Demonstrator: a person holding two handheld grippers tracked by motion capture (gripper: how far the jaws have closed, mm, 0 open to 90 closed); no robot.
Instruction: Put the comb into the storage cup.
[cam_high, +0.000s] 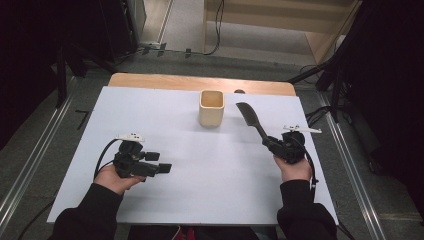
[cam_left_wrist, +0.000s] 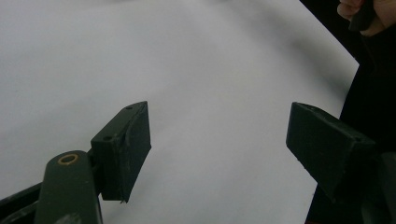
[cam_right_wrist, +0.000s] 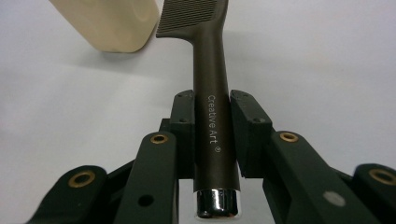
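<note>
— While the right gripper is up like that, what is it holding?

— A dark comb; the fingers clamp its handle from both sides, the toothed end pointing out toward the cream cup, just beside it.

— And the cup?

— Upright on the white counter, near the far edge, touching nothing.

— Left gripper?

— Fingers wide apart, nothing between them — it hovers over bare counter, well apart from the comb.

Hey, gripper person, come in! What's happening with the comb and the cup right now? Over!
Right gripper shut on comb, teeth end toward cup. Left gripper open, holding nothing, over the white table. Nothing between comb and cup.
</note>
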